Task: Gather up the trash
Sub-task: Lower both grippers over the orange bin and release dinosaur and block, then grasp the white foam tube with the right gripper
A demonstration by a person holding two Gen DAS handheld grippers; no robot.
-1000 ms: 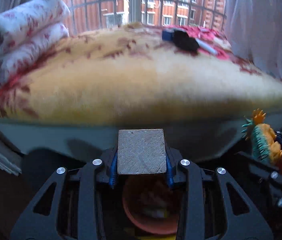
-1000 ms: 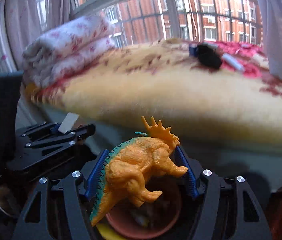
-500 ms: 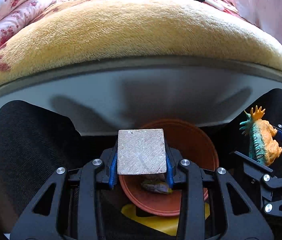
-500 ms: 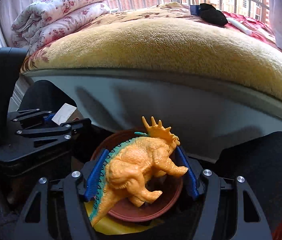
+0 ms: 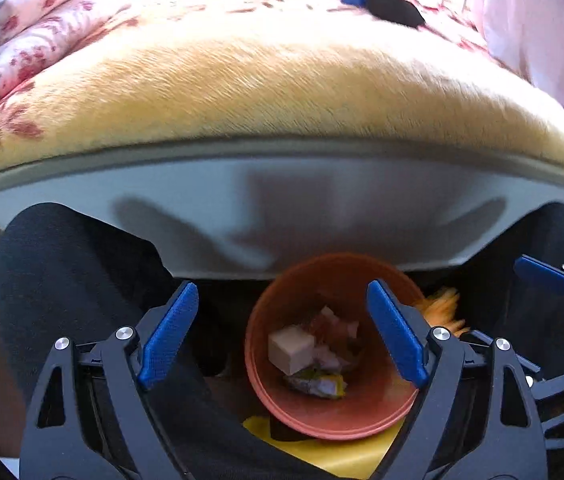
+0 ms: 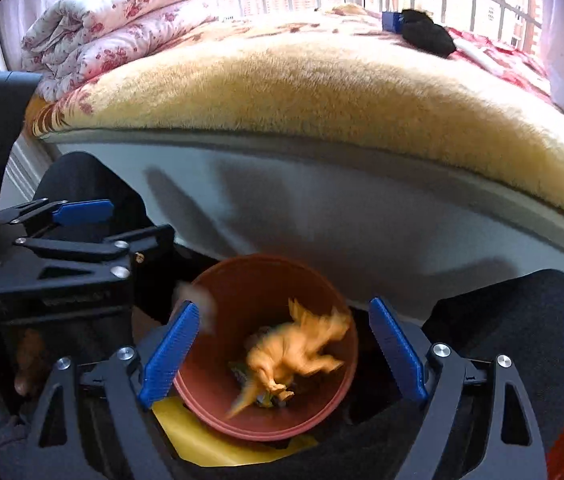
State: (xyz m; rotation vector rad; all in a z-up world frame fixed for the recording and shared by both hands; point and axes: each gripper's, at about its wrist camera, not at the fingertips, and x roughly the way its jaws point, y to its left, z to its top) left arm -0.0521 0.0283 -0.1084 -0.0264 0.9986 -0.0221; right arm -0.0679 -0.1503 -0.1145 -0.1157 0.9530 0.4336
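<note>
Trash in bin: block, crumpled wrappers, dinosaur (blurred, seemingly mid-fall). Left tongs and right tongs both spread wide, empty, above bin. Block looks light, stiff: pinch flat sides. Dinosaur looks light, hard plastic, slippery: grip torso. Wrappers soft, crushable.

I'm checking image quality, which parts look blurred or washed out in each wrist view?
Right wrist view: the orange dinosaur is motion-smeared over the terracotta bin. Left wrist view: the window top is blown out, and the dinosaur is an orange streak.
</note>
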